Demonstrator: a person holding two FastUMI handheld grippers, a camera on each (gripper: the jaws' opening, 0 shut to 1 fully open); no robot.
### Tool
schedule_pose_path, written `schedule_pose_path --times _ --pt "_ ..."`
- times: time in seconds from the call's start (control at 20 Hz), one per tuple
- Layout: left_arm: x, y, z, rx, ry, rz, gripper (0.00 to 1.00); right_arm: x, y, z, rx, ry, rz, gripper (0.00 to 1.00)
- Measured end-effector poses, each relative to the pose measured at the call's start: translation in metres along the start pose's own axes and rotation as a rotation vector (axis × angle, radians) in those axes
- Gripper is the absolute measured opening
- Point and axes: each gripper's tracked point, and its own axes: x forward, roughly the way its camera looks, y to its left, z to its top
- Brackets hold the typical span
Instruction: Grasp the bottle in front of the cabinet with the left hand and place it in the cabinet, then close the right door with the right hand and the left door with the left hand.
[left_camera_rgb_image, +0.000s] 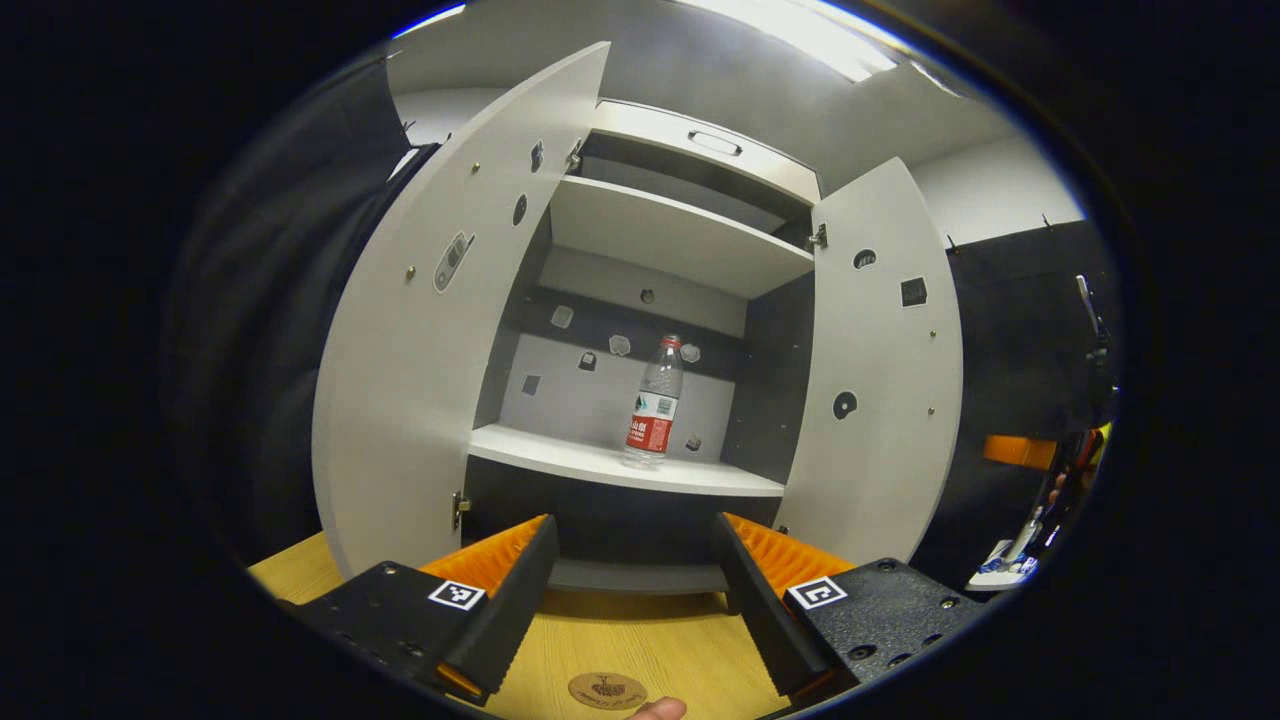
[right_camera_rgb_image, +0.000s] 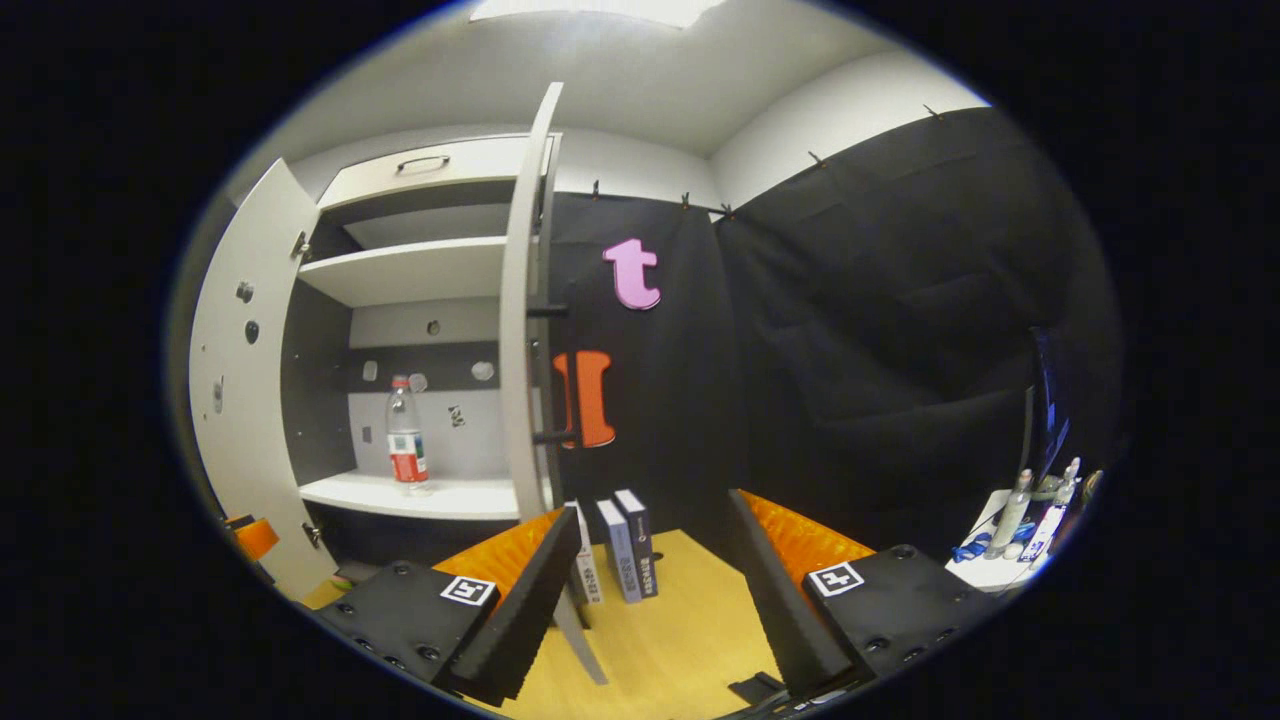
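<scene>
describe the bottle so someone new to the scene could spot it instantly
Find the pale cabinet standing on the wooden table, both doors open. On its lower shelf, right of centre, stands the bottle: upright, clear plastic, red cap, red-and-white label. It is the only loose item in the cabinet; the books stand outside by the right door.

Mid-frame, the bottle is standing upright on the cabinet shelf; both doors are hanging open; the left gripper is gaping at bottom.
</scene>
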Motion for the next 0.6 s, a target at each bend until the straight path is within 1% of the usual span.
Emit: schedule_pose_path --times 0.05,0.1,0.15,0.2,0.3,0.4,0.45,0.55,0.6 --pt "0.000 0.000 0.000 -0.001 0.002 0.000 0.95 0.011 -0.010 0.015 -0.017 -0.030 -0.020 0.93" --pt "-0.001 0.002 0.000 0.003 0.005 0.004 0.97 0.024 -0.017 0.026 -0.032 -0.051 -0.040 0.97" --pt "-0.003 0.003 0.000 0.009 0.005 0.009 0.95 0.036 -0.021 0.034 -0.041 -0.054 -0.053 0.97" --pt "-0.004 0.006 0.002 0.010 0.001 0.014 0.95 0.047 -0.021 0.036 -0.037 -0.044 -0.054 0.98" --pt "-0.013 0.009 0.002 -0.008 -0.012 0.022 0.95 0.066 -0.007 0.042 -0.029 -0.035 -0.029 0.98" --pt "-0.014 0.013 0.000 -0.026 -0.015 0.036 0.95 0.079 0.003 0.039 -0.036 -0.016 -0.009 0.98" --pt "-0.014 0.015 -0.002 -0.032 -0.015 0.041 0.95 0.082 0.008 0.036 -0.036 -0.007 0.003 0.98" --pt "-0.013 0.018 -0.004 -0.036 -0.013 0.049 0.95 0.084 0.009 0.033 -0.040 -0.008 0.000 0.98" --pt "-0.012 0.019 -0.004 -0.035 -0.012 0.051 0.95 0.085 0.010 0.035 -0.040 -0.015 0.001 0.88"
